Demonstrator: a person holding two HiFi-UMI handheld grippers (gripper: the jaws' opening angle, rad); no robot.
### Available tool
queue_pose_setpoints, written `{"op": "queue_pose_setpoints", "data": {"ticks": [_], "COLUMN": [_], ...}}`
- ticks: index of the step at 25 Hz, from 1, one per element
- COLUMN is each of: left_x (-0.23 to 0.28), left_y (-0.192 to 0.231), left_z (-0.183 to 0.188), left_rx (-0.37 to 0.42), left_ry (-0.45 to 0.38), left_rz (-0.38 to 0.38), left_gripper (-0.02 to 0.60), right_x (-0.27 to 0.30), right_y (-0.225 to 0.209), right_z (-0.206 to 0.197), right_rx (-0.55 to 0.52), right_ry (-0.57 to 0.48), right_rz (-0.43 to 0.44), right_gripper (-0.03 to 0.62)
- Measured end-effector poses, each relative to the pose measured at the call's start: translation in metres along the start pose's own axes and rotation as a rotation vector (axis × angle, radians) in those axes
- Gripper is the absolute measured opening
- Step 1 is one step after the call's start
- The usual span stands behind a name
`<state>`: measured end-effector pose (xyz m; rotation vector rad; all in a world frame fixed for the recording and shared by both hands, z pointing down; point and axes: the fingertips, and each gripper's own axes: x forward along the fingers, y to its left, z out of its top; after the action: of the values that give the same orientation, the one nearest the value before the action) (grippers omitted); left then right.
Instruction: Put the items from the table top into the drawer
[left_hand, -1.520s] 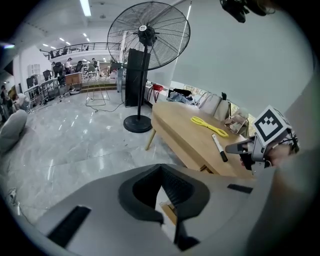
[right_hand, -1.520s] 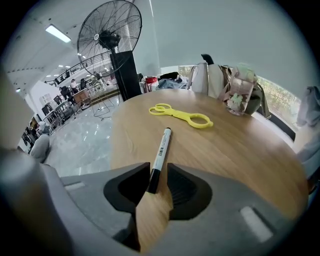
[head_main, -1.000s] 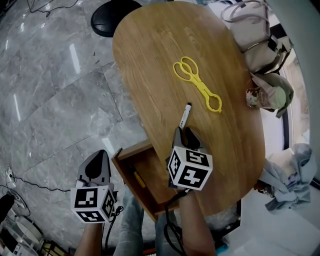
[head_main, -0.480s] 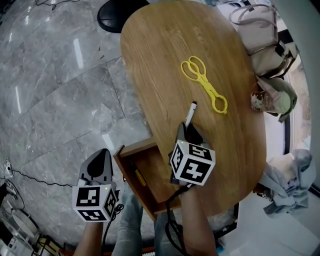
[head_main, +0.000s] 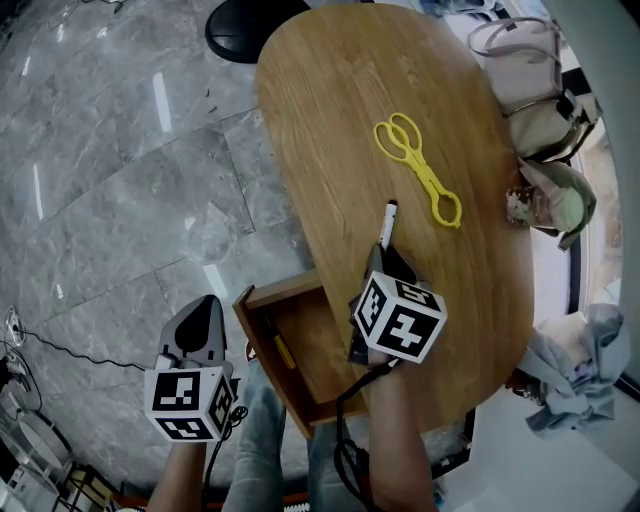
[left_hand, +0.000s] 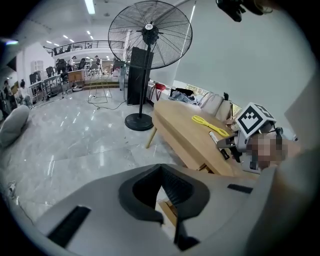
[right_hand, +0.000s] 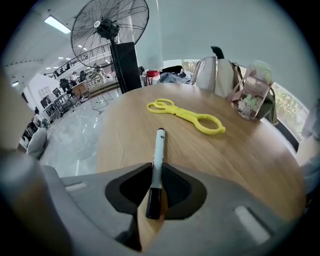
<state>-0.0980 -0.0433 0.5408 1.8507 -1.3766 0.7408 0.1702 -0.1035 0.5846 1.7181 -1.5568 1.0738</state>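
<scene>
Drawer (head_main: 300, 335): yellow item (head_main: 283, 352) inside; right gripper (right_hand: 156, 175) just closing on marker (right_hand: 158, 150); left gripper (left_hand: 161, 172) closed, empty

The 1 wooden table (head_main: 340, 100) carried 1 marker (head_main: 387, 222) and 1 pair of yellow tongs (head_main: 420, 170). 1 open drawer (head_main: 312, 335) held 1 yellow stick-shaped item (head_main: 283, 350). 1 floor fan (left_hand: 148, 31) stood beyond.

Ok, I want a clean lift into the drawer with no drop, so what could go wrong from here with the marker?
The right gripper has just been closing its jaws with the marker between them, near its black-capped end. Most of it sticks out ahead, so it may pivot or slip on lifting. The open drawer already holds a yellow item, which the marker might land on.
</scene>
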Motion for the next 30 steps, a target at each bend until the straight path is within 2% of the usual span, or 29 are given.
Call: {"op": "queue_pose_setpoints", "data": {"ticks": [9,15,24,30], "left_x": [-0.013,-0.024,-0.049,-0.064], "left_y": [0.004,-0.002,-0.002,0.003], "left_z": [-0.013,-0.025,-0.049,-0.074], "left_rx": [-0.015,-0.024,-0.072,-0.107], "left_ry": [-0.007,-0.016,-0.032,-0.013], "left_rz": [0.011,0.007,0.031,0.054], "left_gripper": [-0.005,-0.005,-0.005,-0.005], "right_x": [-0.019,-0.042,-0.079,-0.103], "right_y": [-0.001,0.012,0.028,0.051], "right_z": [-0.002,-0.009,-0.047,-0.094], "right_rx": [-0.015,-0.031,-0.078,-0.139], "right_ry": [-0.035,-0.056,-0.035,0.024], "right_rz": [0.007,0.053,0.093,0.142], "right_gripper": [0.071,0.071,0.071,0.071]}}
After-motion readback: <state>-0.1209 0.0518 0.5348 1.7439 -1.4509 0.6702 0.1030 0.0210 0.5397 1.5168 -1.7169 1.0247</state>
